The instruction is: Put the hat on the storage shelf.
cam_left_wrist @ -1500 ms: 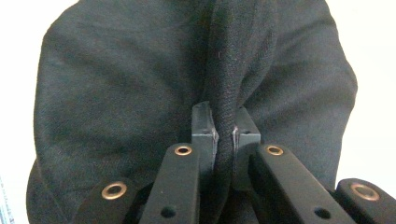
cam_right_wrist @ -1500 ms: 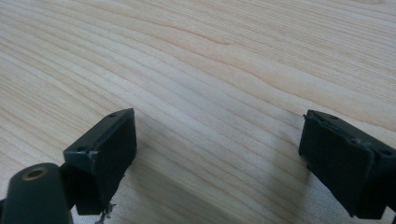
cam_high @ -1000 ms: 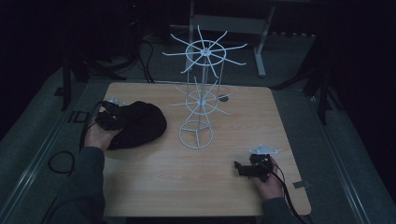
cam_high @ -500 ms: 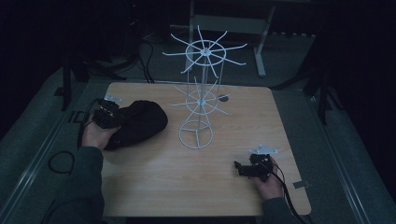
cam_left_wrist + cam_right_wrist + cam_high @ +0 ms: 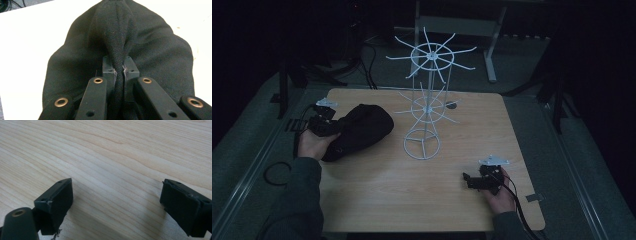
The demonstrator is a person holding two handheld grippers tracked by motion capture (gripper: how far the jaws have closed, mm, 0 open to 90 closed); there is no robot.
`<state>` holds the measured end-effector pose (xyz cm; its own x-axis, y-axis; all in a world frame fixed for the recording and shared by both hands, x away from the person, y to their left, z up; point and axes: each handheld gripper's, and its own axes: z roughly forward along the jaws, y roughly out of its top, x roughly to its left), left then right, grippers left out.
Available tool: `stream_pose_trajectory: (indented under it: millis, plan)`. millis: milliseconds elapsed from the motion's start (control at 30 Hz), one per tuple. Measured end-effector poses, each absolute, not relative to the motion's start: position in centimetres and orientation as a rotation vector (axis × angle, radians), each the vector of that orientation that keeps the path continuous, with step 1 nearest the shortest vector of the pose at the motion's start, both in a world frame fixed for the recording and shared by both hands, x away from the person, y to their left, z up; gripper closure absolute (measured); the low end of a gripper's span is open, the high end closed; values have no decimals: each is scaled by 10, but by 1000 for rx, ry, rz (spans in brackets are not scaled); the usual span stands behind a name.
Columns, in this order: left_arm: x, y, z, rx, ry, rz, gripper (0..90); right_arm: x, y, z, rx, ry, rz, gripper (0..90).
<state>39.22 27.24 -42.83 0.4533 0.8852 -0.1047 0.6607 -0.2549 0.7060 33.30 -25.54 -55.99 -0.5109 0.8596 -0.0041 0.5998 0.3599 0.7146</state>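
Here: L gripper [image 5: 333, 126] clamped on black cloth hat [image 5: 361, 131], R gripper [image 5: 468, 180] idle w/ jaws spread wide.

In the left gripper view, the L gripper [image 5: 119, 71] pinches a raised fold of the hat [image 5: 150, 47]; rest of the fabric lies slack on the wooden table [image 5: 452, 200], at its left side. White wire rack [image 5: 428, 100] stands upright mid-table, just beside the hat. In the right gripper view, R gripper [image 5: 116, 200] sits low over bare wood, near front right corner, nothing betw. its jaws.

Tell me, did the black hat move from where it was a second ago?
Yes, slightly. The black hat, pinched by the left gripper, shifted left, away from the white wire rack, whose base stays put.
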Motion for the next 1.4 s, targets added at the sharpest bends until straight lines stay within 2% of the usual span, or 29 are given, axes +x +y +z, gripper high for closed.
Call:
stream_pose_trajectory:
  millis: [333,1400]
  plan:
    - [389,276,-422,1933,1276,395,847,333,-255,-560,1278,2249,943,110]
    - [374,277,-383,1751,1215,468,847,333,-255,-560,1280,2247,944,110]
